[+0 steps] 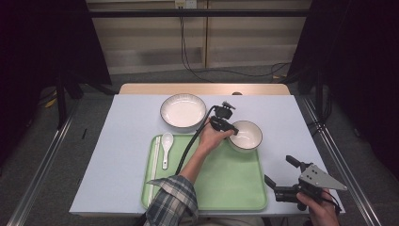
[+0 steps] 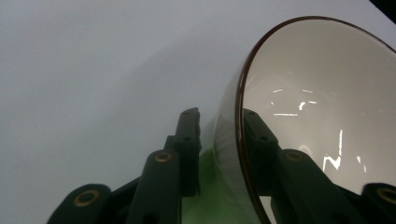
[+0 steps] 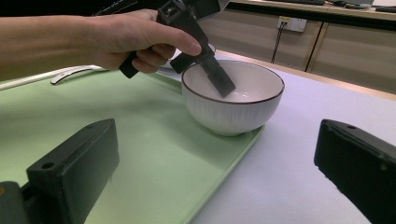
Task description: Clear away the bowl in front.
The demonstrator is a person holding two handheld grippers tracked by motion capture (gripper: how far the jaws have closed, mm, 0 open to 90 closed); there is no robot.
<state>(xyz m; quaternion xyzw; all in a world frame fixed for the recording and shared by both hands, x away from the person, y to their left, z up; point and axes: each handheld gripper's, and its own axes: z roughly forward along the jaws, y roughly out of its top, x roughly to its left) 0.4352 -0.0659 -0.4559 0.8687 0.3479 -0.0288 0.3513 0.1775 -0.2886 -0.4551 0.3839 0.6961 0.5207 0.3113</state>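
A white bowl with a dark rim [image 1: 247, 134] [image 2: 317, 107] [image 3: 233, 112] rests on the far right corner of the green tray [image 1: 226, 183] [image 3: 154, 154]. My left gripper [image 1: 230, 132] [image 2: 219, 121] [image 3: 205, 74] straddles the bowl's near-left rim, one jaw inside and one outside. A thin gap shows between the outer jaw and the bowl wall, so the jaws stand open around the rim. My right gripper [image 1: 278, 169] [image 3: 215, 140] is held wide open and empty over the table's front right, pointing toward the bowl.
A larger white plate [image 1: 182, 111] lies on the light table cover [image 1: 117, 155] beyond the tray. A white spoon [image 1: 166, 143] and chopsticks [image 1: 154, 165] lie along the tray's left side. The person's left forearm crosses the tray's middle.
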